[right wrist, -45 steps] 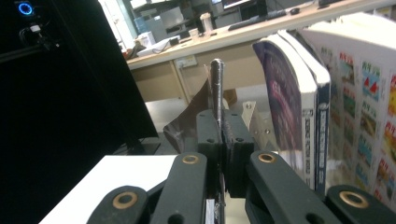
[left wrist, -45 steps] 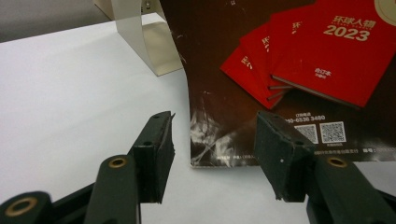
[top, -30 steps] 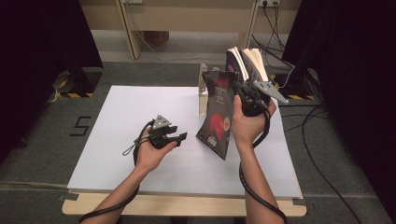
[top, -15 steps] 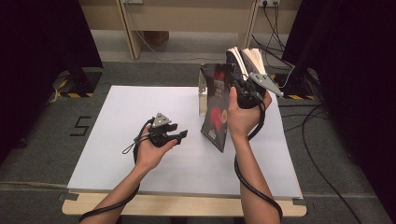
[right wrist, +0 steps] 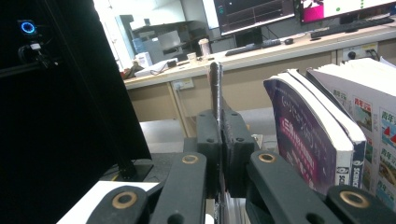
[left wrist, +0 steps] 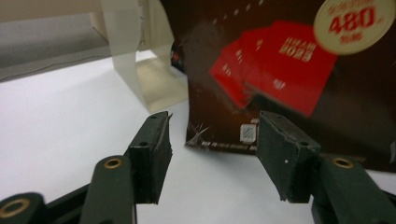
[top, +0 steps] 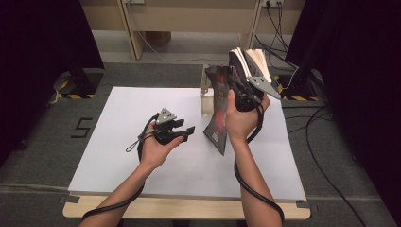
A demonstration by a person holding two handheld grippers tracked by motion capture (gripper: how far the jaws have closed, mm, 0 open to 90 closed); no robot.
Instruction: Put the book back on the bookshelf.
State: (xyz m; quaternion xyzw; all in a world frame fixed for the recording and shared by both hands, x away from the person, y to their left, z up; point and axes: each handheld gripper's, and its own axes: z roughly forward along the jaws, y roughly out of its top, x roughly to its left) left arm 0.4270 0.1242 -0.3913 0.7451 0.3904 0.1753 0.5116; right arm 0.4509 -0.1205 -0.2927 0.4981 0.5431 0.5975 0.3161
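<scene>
Booklet [top: 218,106], thin and dark with red cards printed on its cover, pinched at its upper edge by the right gripper [top: 236,87], jaws pressed together on it, seen edge-on in the right gripper view [right wrist: 215,93]. Held upright and slightly tilted, lower corner hanging just above the white tabletop [top: 118,142], near the far right part of it. Left gripper [top: 187,130] spread wide, jaws just now opening further, nothing between them; pointed at the booklet's cover from the left, near but apart from it. In the left gripper view, cover [left wrist: 289,70] beyond both pads [left wrist: 152,154], untouched.

Just behind the booklet, clear plastic bookend [top: 206,94] standing on the tabletop. To the right of the raised booklet, row of upright books [top: 250,61], white pages fanned; nearest one purple-covered [right wrist: 308,144], close beside the right gripper. Cables [top: 302,80] on the floor beyond the right edge, desk legs [top: 132,33] at the far side.

Broad bare white surface to the left and toward the near edge; far right corner crowded by bookend and books.
</scene>
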